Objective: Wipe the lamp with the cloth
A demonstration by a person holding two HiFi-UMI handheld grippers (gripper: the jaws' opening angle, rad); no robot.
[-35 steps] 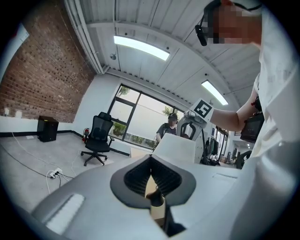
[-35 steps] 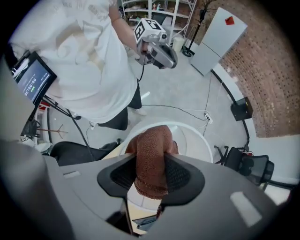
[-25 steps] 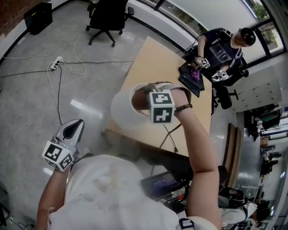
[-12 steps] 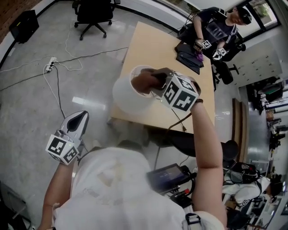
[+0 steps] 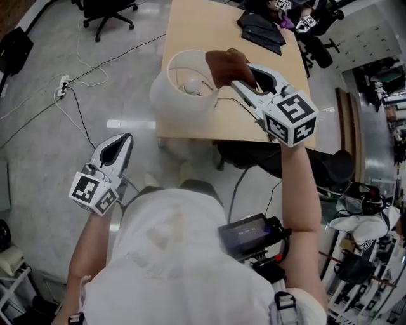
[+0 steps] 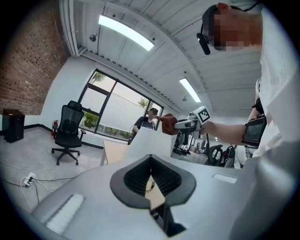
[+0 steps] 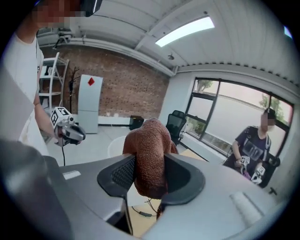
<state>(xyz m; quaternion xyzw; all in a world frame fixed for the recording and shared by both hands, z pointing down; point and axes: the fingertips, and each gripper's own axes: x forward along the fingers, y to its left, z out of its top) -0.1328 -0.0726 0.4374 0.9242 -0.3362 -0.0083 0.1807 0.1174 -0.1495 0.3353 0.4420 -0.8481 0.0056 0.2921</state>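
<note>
A light wooden table [image 5: 203, 25] stands before me on a grey concrete floor [image 5: 38, 159]. Dark folded items [image 5: 260, 28] lie at its far end, where a second person [image 7: 253, 150] in a dark shirt sits. A black office chair [image 5: 108, 7] stands to the left, near a white power strip [image 5: 61, 86] with trailing cables. A white cabinet [image 7: 88, 105] stands against the brick wall [image 7: 126, 89].
</note>
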